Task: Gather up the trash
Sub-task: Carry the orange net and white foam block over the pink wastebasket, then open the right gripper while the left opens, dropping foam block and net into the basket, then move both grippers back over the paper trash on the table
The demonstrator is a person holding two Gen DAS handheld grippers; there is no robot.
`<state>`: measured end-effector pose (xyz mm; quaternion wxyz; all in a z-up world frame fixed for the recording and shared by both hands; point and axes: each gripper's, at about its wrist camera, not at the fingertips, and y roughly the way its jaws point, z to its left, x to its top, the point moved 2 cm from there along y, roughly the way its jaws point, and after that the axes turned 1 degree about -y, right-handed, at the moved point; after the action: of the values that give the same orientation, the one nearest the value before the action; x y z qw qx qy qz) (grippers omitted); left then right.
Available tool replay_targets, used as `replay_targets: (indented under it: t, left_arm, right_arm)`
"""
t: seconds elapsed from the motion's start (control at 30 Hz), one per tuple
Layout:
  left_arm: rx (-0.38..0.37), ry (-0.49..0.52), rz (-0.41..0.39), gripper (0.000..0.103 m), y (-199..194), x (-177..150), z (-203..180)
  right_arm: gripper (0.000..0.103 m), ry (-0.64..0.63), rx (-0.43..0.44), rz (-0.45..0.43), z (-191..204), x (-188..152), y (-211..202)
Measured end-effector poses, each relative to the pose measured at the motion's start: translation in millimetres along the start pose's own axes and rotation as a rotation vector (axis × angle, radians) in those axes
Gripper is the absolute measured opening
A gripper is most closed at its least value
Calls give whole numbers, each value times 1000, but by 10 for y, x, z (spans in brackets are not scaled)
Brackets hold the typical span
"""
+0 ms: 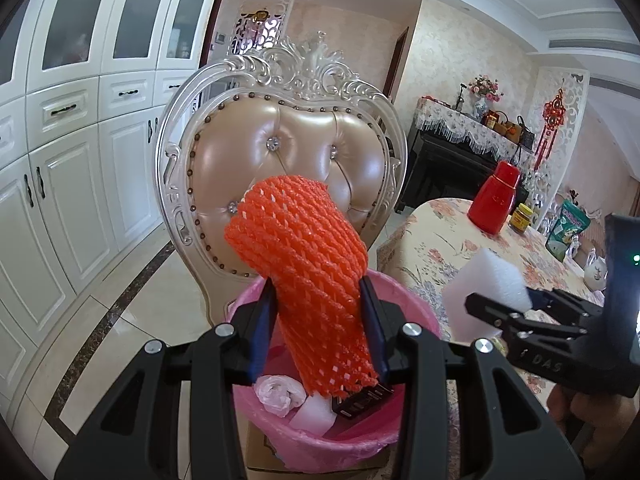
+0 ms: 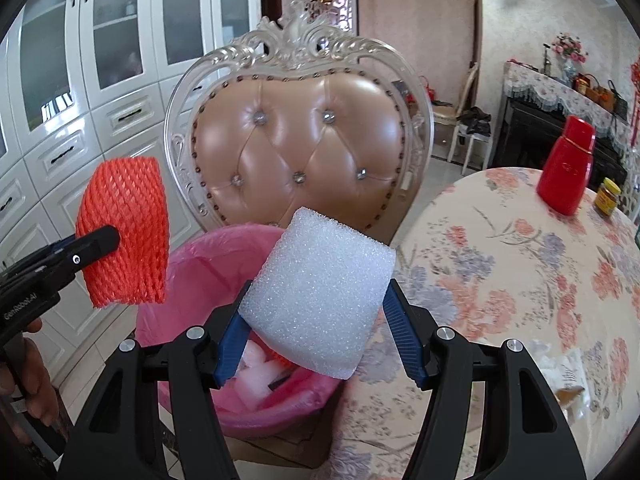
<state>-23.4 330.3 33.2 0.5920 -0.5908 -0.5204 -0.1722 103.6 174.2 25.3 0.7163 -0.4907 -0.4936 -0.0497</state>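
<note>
My left gripper (image 1: 320, 304) is shut on an orange foam net sleeve (image 1: 304, 256), held over the pink-lined trash bin (image 1: 404, 292). The same sleeve (image 2: 128, 232) shows at the left of the right wrist view, pinched by the left gripper (image 2: 108, 240). My right gripper (image 2: 316, 312) is shut on a white foam block (image 2: 320, 292), above the bin's (image 2: 200, 264) right rim. That block (image 1: 486, 288) and right gripper (image 1: 500, 308) appear at the right of the left wrist view. Inside the bin lie a crumpled white bag (image 1: 276, 394), white foam pieces (image 1: 312, 416) and a black item (image 1: 360, 400).
An ornate padded chair (image 1: 280, 152) stands just behind the bin. A round table with a floral cloth (image 2: 520, 272) lies to the right, bearing a red bottle (image 2: 568, 168), a jar (image 2: 608, 196) and white scraps (image 2: 568, 368). White cabinets (image 1: 60, 160) line the left wall.
</note>
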Motion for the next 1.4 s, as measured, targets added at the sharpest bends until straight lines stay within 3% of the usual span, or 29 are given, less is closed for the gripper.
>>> replay_targets:
  t: [0.47, 0.63, 0.9, 1.03, 1.13, 1.4]
  left_arm:
    - [10, -13, -4, 39, 23, 47, 120]
    - [10, -14, -4, 39, 26, 50, 127]
    - [6, -7, 7, 40, 113, 51, 104]
    - [-4, 12, 23, 47, 208, 51, 17]
    - [-7, 14, 32, 62, 293, 61, -42]
    - [-6, 13, 42, 63, 345, 62, -130]
  right_arm:
    - [62, -59, 45, 60, 333, -1, 329]
    - [76, -69, 53, 69, 371, -1, 369]
    - [76, -37, 24, 51, 197, -4, 282]
    - [76, -19, -1, 40, 48, -28, 186]
    - [76, 6, -14, 35, -82, -54, 124]
    - [76, 33, -55, 21, -345, -159, -58]
